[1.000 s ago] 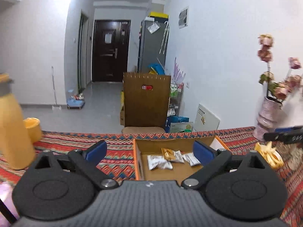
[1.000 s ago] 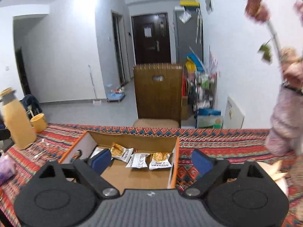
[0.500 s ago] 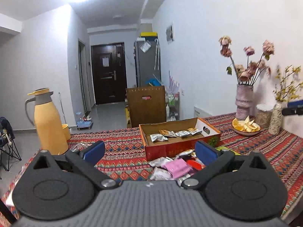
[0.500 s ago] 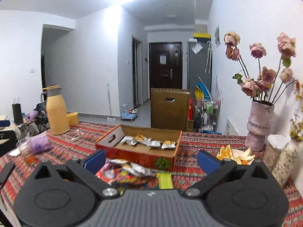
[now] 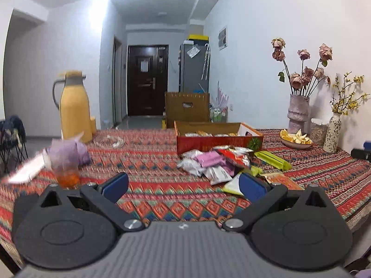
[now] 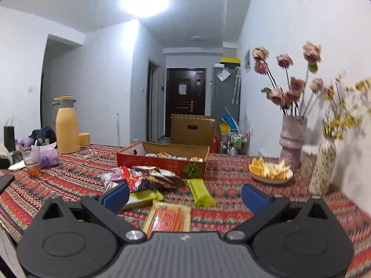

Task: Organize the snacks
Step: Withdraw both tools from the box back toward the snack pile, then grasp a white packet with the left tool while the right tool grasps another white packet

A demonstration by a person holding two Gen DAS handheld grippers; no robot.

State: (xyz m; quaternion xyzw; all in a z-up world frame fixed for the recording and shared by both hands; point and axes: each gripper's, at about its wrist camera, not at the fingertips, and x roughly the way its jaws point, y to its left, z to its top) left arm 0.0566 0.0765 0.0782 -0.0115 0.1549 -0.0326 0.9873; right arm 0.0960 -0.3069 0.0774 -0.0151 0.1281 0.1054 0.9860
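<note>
Left wrist view: my left gripper point(image 5: 183, 184) wide open, empty, before snack pile point(image 5: 218, 162); my right gripper point(image 6: 185, 194) likewise, over orange packet point(image 6: 170, 217).

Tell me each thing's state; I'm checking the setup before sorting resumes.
Red cardboard box: open-topped, some packets inside.
Loose snack packets: piled on the tablecloth outside the box.
Yellow thermos jug: upright, lid on.
Clear drinking glass: upright, nearly empty.
Left gripper: jaws open, empty.
Right gripper: jaws open, empty.

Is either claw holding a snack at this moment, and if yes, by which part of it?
Nothing is held. The left claw and the right claw both stand open and empty, above the tablecloth, with the loose snack packets lying untouched in front of the red box.
</note>
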